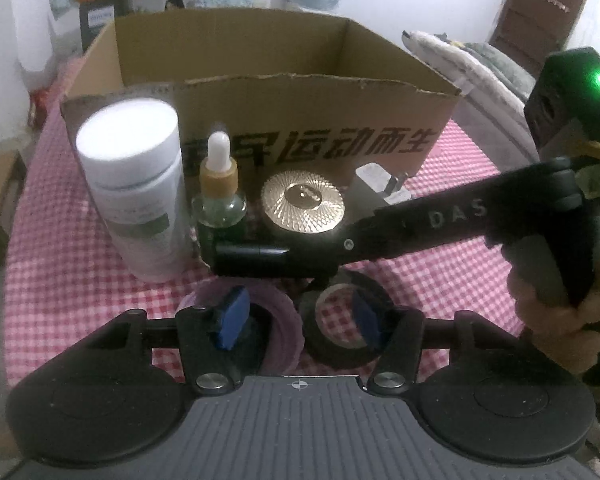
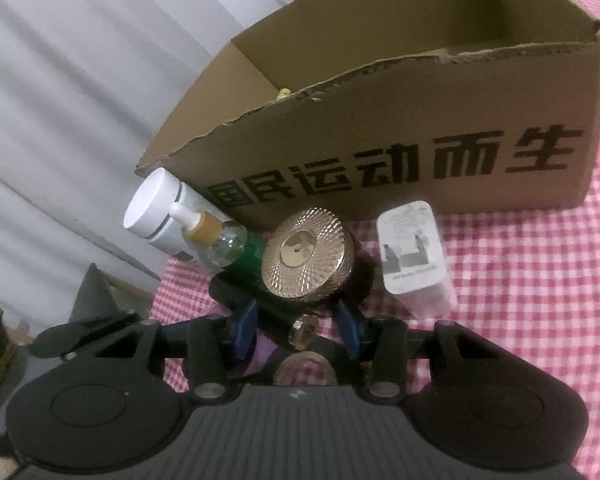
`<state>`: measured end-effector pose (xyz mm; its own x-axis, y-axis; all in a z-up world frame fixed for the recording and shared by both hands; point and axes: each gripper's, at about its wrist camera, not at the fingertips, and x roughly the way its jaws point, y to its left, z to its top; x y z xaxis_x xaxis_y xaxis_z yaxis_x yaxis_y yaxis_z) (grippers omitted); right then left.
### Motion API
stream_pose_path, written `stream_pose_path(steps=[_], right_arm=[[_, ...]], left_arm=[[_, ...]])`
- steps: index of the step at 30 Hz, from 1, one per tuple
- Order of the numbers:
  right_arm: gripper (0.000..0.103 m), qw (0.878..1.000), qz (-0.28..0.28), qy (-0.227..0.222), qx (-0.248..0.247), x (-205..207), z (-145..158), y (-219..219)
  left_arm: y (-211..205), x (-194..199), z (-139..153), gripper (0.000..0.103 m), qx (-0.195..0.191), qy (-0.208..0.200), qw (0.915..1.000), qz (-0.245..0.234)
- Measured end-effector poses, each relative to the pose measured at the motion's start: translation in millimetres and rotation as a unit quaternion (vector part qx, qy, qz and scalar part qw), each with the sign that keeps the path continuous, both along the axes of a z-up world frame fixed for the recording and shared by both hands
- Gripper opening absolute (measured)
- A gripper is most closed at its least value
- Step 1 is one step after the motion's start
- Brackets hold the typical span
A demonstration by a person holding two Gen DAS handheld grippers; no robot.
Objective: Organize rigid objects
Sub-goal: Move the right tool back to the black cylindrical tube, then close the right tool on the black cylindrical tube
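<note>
My left gripper (image 1: 299, 320) hangs low over a purple ring-shaped cup (image 1: 284, 312) and a black tape roll (image 1: 332, 350). One blue pad is over each, jaws apart, with no pressing visible. Behind them stand a white bottle (image 1: 132, 184), a dropper bottle (image 1: 219, 192), a gold-lidded jar (image 1: 302, 208) and a white charger plug (image 1: 376, 184). My right gripper (image 2: 296, 328) sits just before the gold-lidded jar (image 2: 306, 256), pads apart. A small gold piece (image 2: 304, 332) lies between the pads, untouched. The right gripper's finger (image 1: 380, 236) crosses in front of the jar.
An open cardboard box (image 1: 300, 120) with black lettering stands right behind the row of items on a pink checked cloth (image 1: 440, 272). A green bottle (image 2: 252, 252) lies by the dropper bottle (image 2: 216, 240). A gloved hand (image 1: 560, 320) holds the right gripper. Folded blankets (image 1: 480, 64) lie at the far right.
</note>
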<state>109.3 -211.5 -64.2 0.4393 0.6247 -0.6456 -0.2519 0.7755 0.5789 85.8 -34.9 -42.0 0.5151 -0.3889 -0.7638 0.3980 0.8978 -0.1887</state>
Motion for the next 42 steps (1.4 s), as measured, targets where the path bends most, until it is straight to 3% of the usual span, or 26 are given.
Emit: stream_pose_path(steps=[8, 13, 20, 24, 32, 42], right_arm=[[0.047, 0.997, 0.061, 0.023, 0.036, -2.7, 4.0, 11.2], [0.047, 0.991, 0.099, 0.062, 0.067, 0.5, -2.3, 29.5], [0.047, 0.996, 0.085, 0.017, 0.03, 4.8, 15.4, 38.0], [0.046, 0.995, 0.095, 0.023, 0.027, 11.8, 13.0, 49.2], [0.03, 0.994, 0.101, 0.04, 0.013, 22.9, 6.6, 64.1], [0.026, 0.993, 0.107, 0.042, 0.002, 21.5, 5.2, 74.8]], left_arm=[[18.3, -5.9, 4.8, 0.057, -0.029, 0.018, 0.9994, -0.004], [27.8, -17.2, 9.8, 0.057, -0.023, 0.017, 0.9996, -0.001], [46.1, -24.5, 14.6, 0.057, -0.025, 0.016, 0.9994, 0.016], [47.0, -17.3, 14.3, 0.053, -0.031, 0.025, 0.9989, 0.027], [53.1, -8.8, 11.1, 0.05, -0.032, 0.034, 0.9975, 0.053], [45.8, -6.3, -2.9, 0.038, -0.024, 0.025, 0.9975, 0.061]])
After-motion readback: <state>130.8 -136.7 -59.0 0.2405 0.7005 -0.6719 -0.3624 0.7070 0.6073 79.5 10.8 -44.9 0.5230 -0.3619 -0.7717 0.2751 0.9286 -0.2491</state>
